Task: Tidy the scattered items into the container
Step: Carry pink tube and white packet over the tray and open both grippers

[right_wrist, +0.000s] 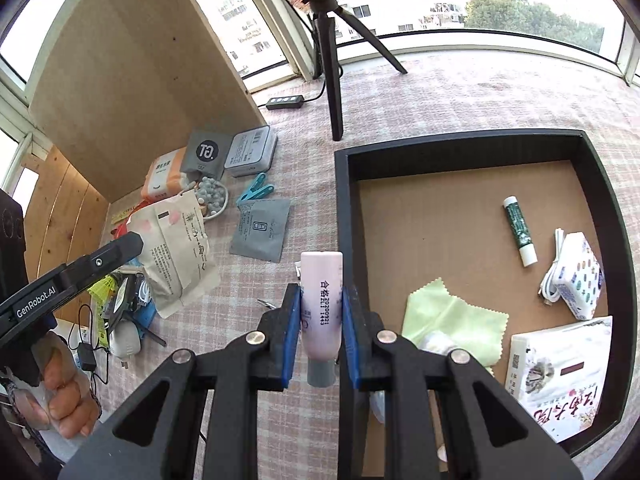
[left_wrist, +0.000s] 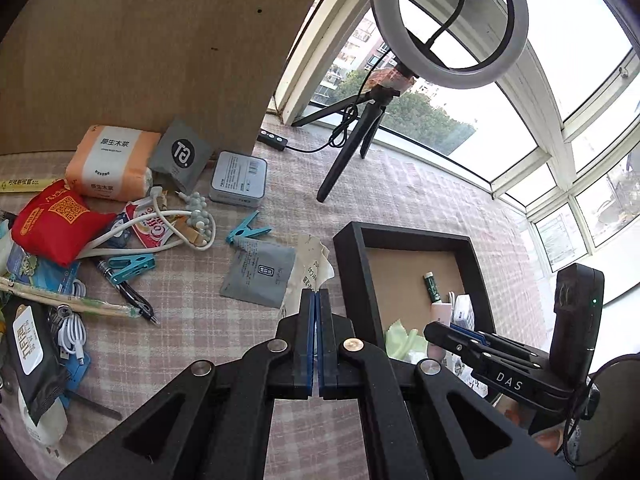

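Note:
My left gripper (left_wrist: 316, 294) is shut on the edge of a cream paper packet (left_wrist: 310, 260), which hangs lifted above the checked cloth; from the right wrist the packet (right_wrist: 176, 256) dangles off that gripper (right_wrist: 134, 242). Between the blue pads of my right gripper (right_wrist: 320, 292) sits a pink tube (right_wrist: 322, 292), gripped and held just left of the black tray's rim (right_wrist: 344, 208). The tray (left_wrist: 348, 252) holds a green stick (right_wrist: 520, 230), a green cloth (right_wrist: 452, 320), a patterned box (right_wrist: 578, 276) and a tissue pack (right_wrist: 560, 376). A grey sachet (left_wrist: 260, 276) and a blue clip (left_wrist: 246, 232) lie loose.
A heap at the left includes a red pouch (left_wrist: 56, 220), an orange tissue pack (left_wrist: 108, 164), a grey tin (left_wrist: 239, 178), a white cable (left_wrist: 168, 236) and a teal clip (left_wrist: 132, 268). A ring light (left_wrist: 448, 20) on a tripod (right_wrist: 332, 72) stands behind the tray, beside a wooden board (left_wrist: 140, 40).

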The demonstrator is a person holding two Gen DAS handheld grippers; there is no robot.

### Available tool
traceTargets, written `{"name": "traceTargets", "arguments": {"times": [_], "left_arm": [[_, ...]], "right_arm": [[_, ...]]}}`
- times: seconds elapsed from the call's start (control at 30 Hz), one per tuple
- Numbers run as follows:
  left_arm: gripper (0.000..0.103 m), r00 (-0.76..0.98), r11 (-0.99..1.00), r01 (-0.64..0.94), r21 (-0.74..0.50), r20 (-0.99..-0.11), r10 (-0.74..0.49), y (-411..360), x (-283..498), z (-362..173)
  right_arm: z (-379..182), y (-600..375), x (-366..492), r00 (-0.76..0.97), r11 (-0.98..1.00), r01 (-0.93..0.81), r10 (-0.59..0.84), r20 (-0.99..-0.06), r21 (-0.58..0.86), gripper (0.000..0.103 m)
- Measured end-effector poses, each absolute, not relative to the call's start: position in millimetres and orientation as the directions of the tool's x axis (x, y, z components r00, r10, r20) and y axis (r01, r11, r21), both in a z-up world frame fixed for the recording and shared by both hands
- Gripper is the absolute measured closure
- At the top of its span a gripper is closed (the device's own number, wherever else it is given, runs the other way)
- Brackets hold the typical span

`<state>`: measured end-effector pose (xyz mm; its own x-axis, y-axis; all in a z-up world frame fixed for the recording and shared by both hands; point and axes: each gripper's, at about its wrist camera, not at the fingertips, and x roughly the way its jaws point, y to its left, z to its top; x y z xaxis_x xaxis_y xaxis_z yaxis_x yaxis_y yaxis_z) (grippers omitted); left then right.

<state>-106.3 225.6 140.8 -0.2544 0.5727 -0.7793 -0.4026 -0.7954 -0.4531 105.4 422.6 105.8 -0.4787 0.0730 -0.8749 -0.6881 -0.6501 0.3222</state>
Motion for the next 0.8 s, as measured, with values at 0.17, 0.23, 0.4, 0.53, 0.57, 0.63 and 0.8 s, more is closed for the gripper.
{"name": "traceTargets", "arguments": {"times": [0.17, 0.23, 0.4, 0.53, 0.57, 0.63, 0.8], "left_arm": [[0.103, -0.218, -0.755, -0.474, -0.454, -0.770, 0.600, 270.6, -90.8, 153.6], [0.103, -0.206, -0.742, -0.500, -0.447, -0.770, 0.604, 290.2, -83.8, 157.3], [0.103, -0.175, -0.711, -0.550, -0.438, -0.772, 0.611, 330.6, -71.6, 162.4], [0.103, -0.159, -0.699, -0.571, -0.430, -0.778, 0.608, 357.4, -66.0, 164.7], [0.103, -0.159, -0.697, -0.577, -0.426, -0.778, 0.607, 362.7, -65.3, 165.3], [0.103, -0.139, -0.685, -0.587, -0.432, -0.779, 0.611, 373.8, -63.8, 164.3], [0.072, -0.141, -0.690, -0.592, -0.416, -0.790, 0.597, 384.3, -59.9, 162.2]], "right_arm": [[114.7, 456.3, 147.3, -0.458, -0.600, -0.745, 0.142, -0.877, 0.292, 0.083], [118.2, 467.2, 162.3, -0.447, -0.583, -0.764, 0.167, -0.879, 0.277, 0.083], [126.3, 496.0, 189.6, -0.432, -0.545, -0.796, 0.210, -0.877, 0.262, 0.083], [128.4, 511.3, 195.5, -0.418, -0.533, -0.810, 0.229, -0.879, 0.245, 0.083], [128.1, 513.9, 195.2, -0.416, -0.534, -0.810, 0.230, -0.880, 0.244, 0.083], [126.2, 517.7, 193.8, -0.414, -0.534, -0.810, 0.227, -0.881, 0.243, 0.083], [122.8, 521.8, 191.1, -0.402, -0.539, -0.811, 0.226, -0.887, 0.230, 0.056]]}}
